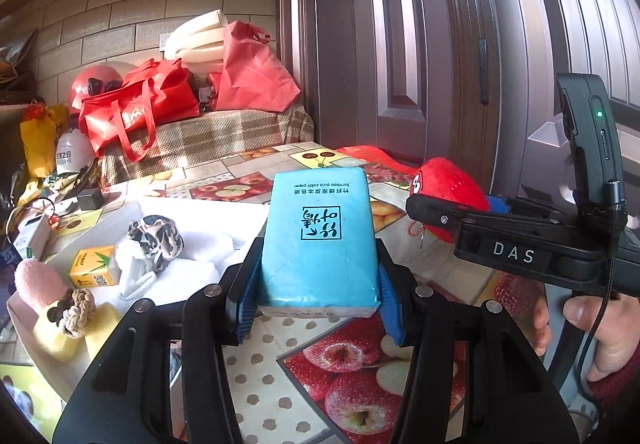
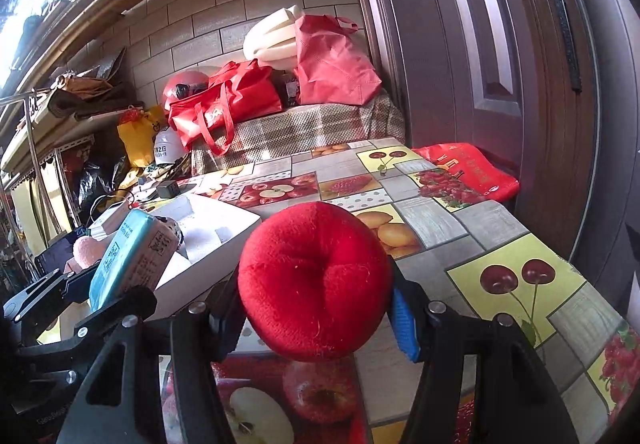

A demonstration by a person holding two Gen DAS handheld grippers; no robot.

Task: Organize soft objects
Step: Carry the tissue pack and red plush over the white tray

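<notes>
Left claw [image 1: 316, 300] clamps blue tissue pack [image 1: 320, 240]; right claw [image 2: 316, 308] clamps red plush [image 2: 316, 284]. White tray [image 1: 208, 256] lies left, nearer left claw.

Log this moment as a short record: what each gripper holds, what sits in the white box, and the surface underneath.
left gripper: shut on blue tissue pack
right gripper: shut on red plush
white box: on the table, left of both grippers
box contents: patterned scrunchie, yellow tissue pack, pink plush, braided hair tie
table: fruit-print cloth
</notes>
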